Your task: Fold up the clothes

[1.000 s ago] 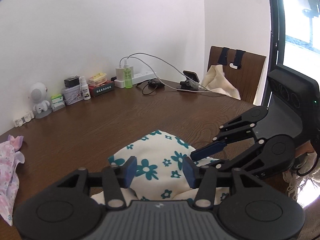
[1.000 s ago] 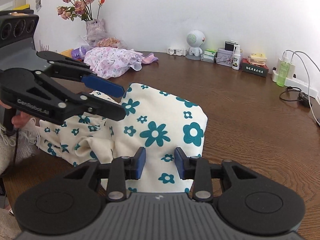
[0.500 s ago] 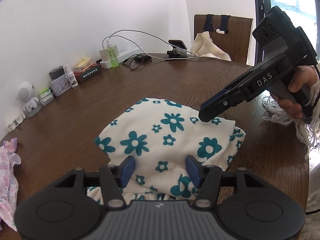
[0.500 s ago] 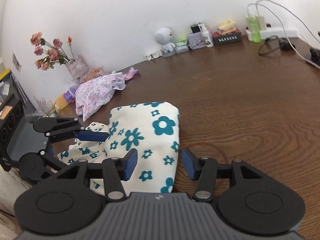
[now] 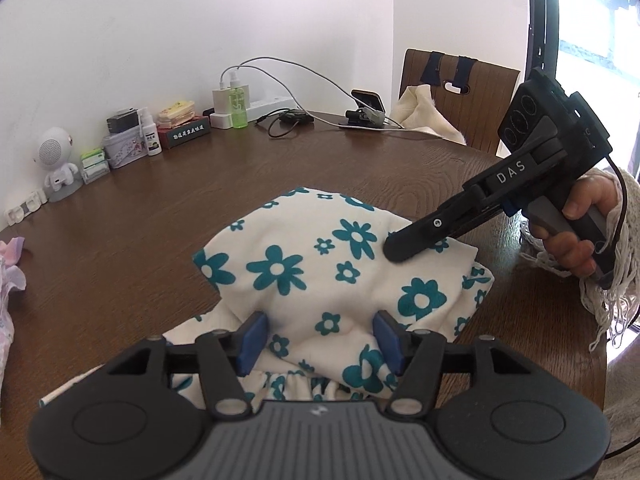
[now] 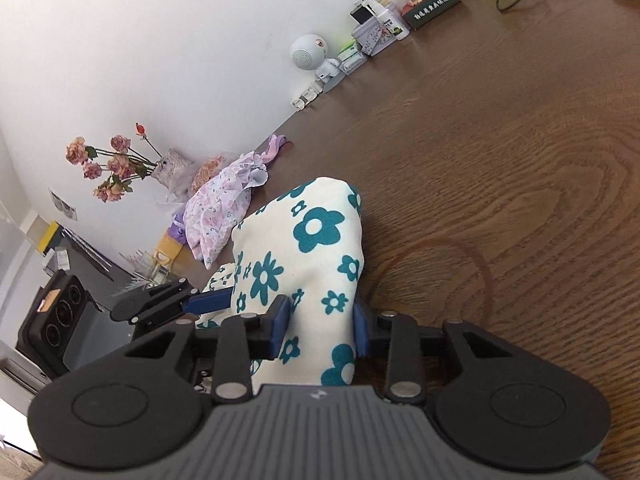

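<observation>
A cream garment with teal flowers (image 5: 320, 264) (image 6: 316, 248) lies folded in layers on the brown table (image 5: 168, 232). My left gripper (image 5: 320, 338) hovers open at the garment's near edge, its blue pads (image 5: 252, 338) standing astride a hump of cloth. My right gripper (image 5: 394, 246), held by a hand (image 5: 576, 236), comes in from the right and rests on the edge of the top fold. In the right wrist view a thick ridge of the cloth fills the narrow gap of the right gripper (image 6: 320, 330). The left gripper (image 6: 216, 304) shows there, partly behind the cloth.
A pink flowered garment (image 6: 224, 212) lies farther along the table, beside a vase of dried roses (image 6: 116, 164). A white speaker figure (image 5: 56, 160), boxes and bottles (image 5: 176, 124), a power strip with cables (image 5: 272, 102) and a phone (image 5: 366, 106) line the wall. A chair (image 5: 460, 92) stands behind.
My right gripper has rolled sideways and dropped onto the garment's right fold, and its fingers have drawn in around the cloth. My left gripper has barely shifted.
</observation>
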